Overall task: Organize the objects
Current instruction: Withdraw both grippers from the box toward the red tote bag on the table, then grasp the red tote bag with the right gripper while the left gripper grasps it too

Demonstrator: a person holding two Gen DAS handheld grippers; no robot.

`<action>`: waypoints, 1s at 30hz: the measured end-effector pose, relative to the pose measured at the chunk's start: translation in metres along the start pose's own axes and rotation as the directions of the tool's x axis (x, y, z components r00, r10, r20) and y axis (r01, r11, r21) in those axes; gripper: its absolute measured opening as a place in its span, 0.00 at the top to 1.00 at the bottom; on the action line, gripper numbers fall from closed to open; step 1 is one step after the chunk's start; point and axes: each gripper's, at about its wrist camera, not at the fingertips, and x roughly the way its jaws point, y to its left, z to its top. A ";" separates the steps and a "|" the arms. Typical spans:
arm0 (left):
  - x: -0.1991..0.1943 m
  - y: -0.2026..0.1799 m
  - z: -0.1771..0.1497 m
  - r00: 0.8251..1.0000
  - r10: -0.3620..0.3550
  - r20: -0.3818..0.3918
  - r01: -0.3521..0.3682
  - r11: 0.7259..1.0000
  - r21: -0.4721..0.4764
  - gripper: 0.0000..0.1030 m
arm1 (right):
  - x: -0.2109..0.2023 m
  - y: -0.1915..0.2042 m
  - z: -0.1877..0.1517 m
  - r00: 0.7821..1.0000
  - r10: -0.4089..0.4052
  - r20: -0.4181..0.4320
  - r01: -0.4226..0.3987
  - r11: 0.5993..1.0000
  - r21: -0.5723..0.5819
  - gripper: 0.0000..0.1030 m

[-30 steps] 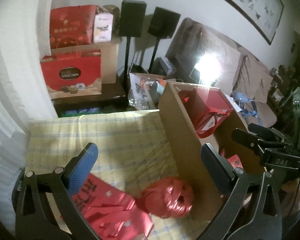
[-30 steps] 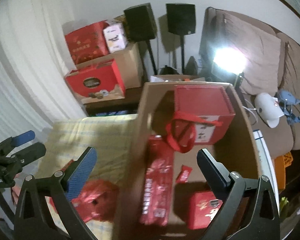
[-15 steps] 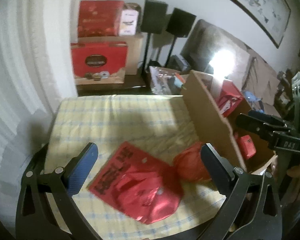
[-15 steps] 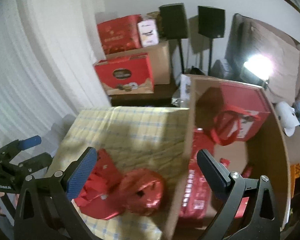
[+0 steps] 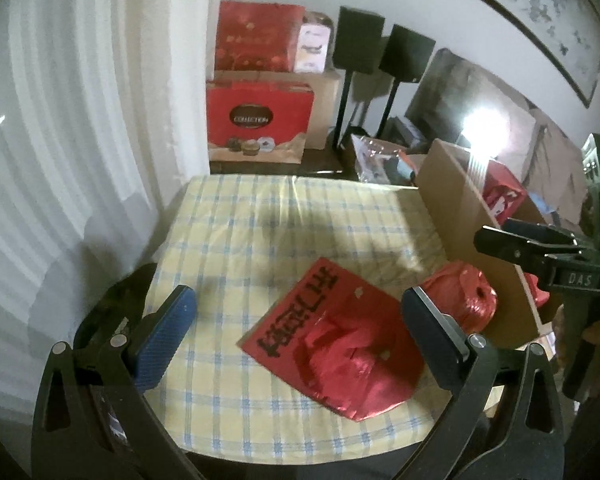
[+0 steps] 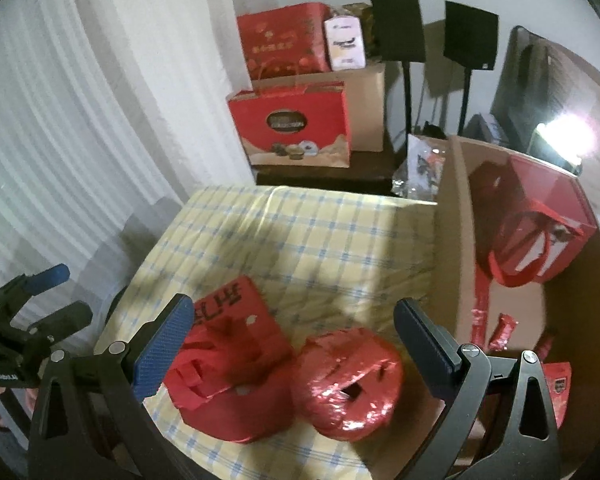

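Right wrist view — red roll [image 6: 354, 384] lies between spread, empty jaws.

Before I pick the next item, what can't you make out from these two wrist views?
- Cardboard box near end: right wrist view, hidden behind the right tool and cut by the frame edge.
- Box floor: left wrist view, hidden by its own wall.
- Black print on the flat red bag: too blurred to read in either view.
- Red roll: left wrist view, partly behind the left tool finger.

Checked cloth [image 5: 268, 240] bare at back; cardboard box [image 6: 448, 248] walls right; curtain [image 5: 80, 140] left.
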 end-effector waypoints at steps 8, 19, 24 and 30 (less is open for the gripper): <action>0.006 0.010 -0.014 1.000 0.006 -0.017 -0.006 1.000 -0.027 0.01 | 0.013 0.013 0.003 0.999 0.029 -0.019 -0.029 0.999 -0.041 0.06; 0.027 0.028 -0.040 0.996 0.020 -0.082 -0.025 0.998 -0.063 0.09 | 0.052 0.031 -0.003 0.987 0.064 -0.147 -0.080 0.991 -0.106 0.38; 0.039 0.037 -0.050 0.991 -0.042 -0.128 0.026 0.992 -0.125 0.15 | 0.073 0.036 -0.005 0.977 0.059 -0.203 -0.086 0.988 -0.128 0.51; 0.059 0.039 -0.066 0.973 -0.143 -0.181 0.105 0.973 -0.206 0.31 | 0.097 0.039 -0.006 0.962 0.044 -0.271 -0.084 0.987 -0.139 0.58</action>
